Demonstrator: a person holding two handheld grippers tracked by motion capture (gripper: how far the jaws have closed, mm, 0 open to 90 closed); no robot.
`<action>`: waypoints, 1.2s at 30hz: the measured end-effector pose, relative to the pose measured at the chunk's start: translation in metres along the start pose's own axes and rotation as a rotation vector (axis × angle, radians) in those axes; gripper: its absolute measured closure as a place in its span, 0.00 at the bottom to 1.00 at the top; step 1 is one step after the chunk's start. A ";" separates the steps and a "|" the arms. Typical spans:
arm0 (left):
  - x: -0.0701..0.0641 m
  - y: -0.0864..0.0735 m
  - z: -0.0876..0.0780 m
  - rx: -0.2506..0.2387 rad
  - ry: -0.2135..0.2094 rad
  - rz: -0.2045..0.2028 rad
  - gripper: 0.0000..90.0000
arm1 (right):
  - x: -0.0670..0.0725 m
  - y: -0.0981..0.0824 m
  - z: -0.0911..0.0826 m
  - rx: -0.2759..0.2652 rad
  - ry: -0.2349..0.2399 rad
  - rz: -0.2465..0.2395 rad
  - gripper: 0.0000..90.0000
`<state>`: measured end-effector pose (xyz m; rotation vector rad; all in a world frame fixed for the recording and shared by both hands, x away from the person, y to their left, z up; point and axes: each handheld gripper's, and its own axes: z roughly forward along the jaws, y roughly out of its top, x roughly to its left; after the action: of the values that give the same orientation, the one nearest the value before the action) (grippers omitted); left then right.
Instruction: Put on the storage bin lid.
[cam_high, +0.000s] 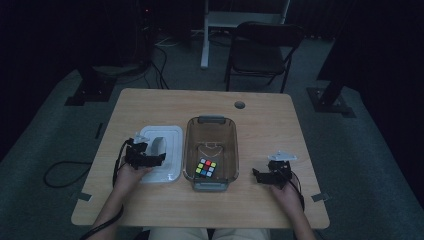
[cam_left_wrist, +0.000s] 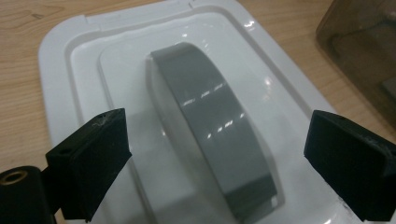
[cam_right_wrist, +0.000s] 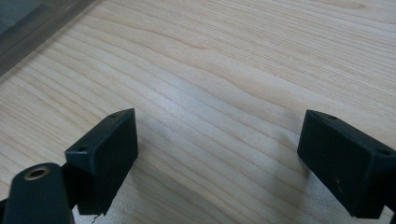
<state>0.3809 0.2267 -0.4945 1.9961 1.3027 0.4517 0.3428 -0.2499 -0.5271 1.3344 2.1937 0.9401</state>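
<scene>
Now the left gripper (cam_left_wrist: 215, 154) hangs over the white lid (cam_left_wrist: 93, 70), jaws spread wide with its grey handle (cam_left_wrist: 210, 121) between them, untouched; the right gripper (cam_right_wrist: 217, 163) gapes above bare table (cam_right_wrist: 233, 70).

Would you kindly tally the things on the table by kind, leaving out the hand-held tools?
White lid with a grey handle: 1
Clear tub: 1
Puzzle cube, inside the tub: 1
Total: 3
</scene>
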 end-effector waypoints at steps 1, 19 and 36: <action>0.000 0.001 0.001 -0.004 0.004 -0.004 0.12 | 0.000 0.000 0.000 0.000 0.000 0.000 0.13; -0.002 0.006 0.010 -0.008 0.032 -0.093 0.52 | 0.000 0.000 0.000 0.000 0.000 0.000 0.13; -0.006 0.010 0.010 0.030 0.013 -0.082 0.75 | 0.001 -0.001 -0.002 -0.001 0.009 -0.002 0.13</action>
<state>0.3915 0.2150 -0.4939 1.9589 1.4015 0.4088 0.3404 -0.2501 -0.5270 1.3299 2.2003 0.9485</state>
